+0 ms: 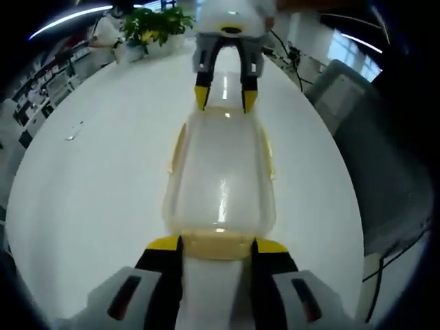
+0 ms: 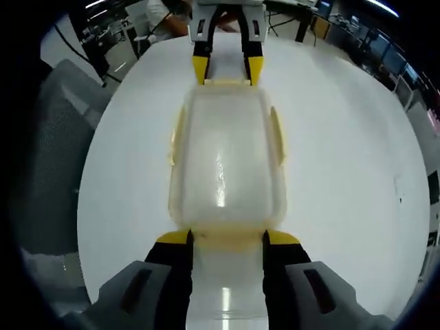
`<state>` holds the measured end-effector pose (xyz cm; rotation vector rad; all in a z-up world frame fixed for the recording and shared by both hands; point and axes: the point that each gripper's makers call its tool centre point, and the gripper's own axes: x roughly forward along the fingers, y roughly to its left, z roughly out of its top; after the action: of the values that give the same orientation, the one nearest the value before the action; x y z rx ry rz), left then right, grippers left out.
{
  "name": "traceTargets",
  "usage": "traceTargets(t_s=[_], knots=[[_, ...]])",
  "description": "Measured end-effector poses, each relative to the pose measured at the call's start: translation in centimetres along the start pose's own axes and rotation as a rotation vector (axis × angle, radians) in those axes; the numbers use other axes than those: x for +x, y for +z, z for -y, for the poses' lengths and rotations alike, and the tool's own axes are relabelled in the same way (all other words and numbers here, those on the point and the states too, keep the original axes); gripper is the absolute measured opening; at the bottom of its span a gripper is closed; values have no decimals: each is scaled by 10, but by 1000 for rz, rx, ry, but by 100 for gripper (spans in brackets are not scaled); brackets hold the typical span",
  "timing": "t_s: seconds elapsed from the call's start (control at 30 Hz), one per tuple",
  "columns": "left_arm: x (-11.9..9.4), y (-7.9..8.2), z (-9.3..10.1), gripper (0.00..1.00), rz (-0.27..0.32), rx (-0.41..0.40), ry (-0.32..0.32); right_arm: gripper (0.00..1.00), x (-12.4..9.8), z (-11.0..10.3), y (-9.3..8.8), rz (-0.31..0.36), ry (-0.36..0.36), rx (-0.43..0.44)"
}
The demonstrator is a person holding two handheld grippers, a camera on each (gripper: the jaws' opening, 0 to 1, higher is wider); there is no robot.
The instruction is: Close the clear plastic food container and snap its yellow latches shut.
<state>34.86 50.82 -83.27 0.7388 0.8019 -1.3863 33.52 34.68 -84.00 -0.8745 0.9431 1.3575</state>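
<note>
Presently, near to far, left gripper view first:

Left gripper (image 1: 216, 246): jaws parted, yellow tips at either side of the near end latch (image 1: 217, 244) of the food container (image 1: 220, 185). Tips look to touch the container's end; a firm grip cannot be confirmed.

Container position: flat on the white table (image 1: 103, 179), lengthwise between the two grippers, lid (image 1: 221, 165) seated on top.

Side latches: yellow, one along each long edge (image 1: 177, 152) (image 1: 267, 155). They appear flared outward, so judged not yet snapped.

Right gripper (image 1: 225, 100) (seen at the far end): jaws apart, tips at the opposite short end.

Right gripper view: own gripper (image 2: 227, 238) open, tips bracketing its near latch (image 2: 227, 237); left gripper (image 2: 227, 70) at the far latch (image 2: 227, 82).

Handling, judged: thin clear plastic, light, probably empty, so it will slide on the smooth tabletop if pushed from one end only. Walls and lid flex; the lid is glossy and offers poor purchase.

Where to hold: press on the stiff yellow latches and rim corners, not the lid centre. Oppose one gripper against the other to brace it.

Background: potted plant (image 1: 157, 26), chair (image 1: 385, 130), a person at the table's far end.
</note>
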Motion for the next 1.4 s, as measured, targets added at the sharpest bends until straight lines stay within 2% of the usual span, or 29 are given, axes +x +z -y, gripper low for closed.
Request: traceTargets(t_s=[0.2, 0.47, 0.63, 0.73, 0.93, 1.4], knots=[[-12, 4, 2, 33, -25, -3, 13, 36, -12, -1, 9, 23, 19, -11], [-35, 9, -2, 33, -5, -18, 17, 36, -32, 2, 26, 43, -3, -41], [-45, 20, -3, 33, 16, -23, 19, 36, -46, 5, 29, 44, -3, -47], [-51, 30, -4, 33, 9, -7, 26, 36, -60, 6, 30, 40, -8, -55], [-54, 45, -5, 33, 31, 6, 28, 36, -65, 8, 20, 28, -21, -54], [-42, 60, -1, 33, 16, 10, 28, 36, -73, 6, 3, 48, -24, -52]])
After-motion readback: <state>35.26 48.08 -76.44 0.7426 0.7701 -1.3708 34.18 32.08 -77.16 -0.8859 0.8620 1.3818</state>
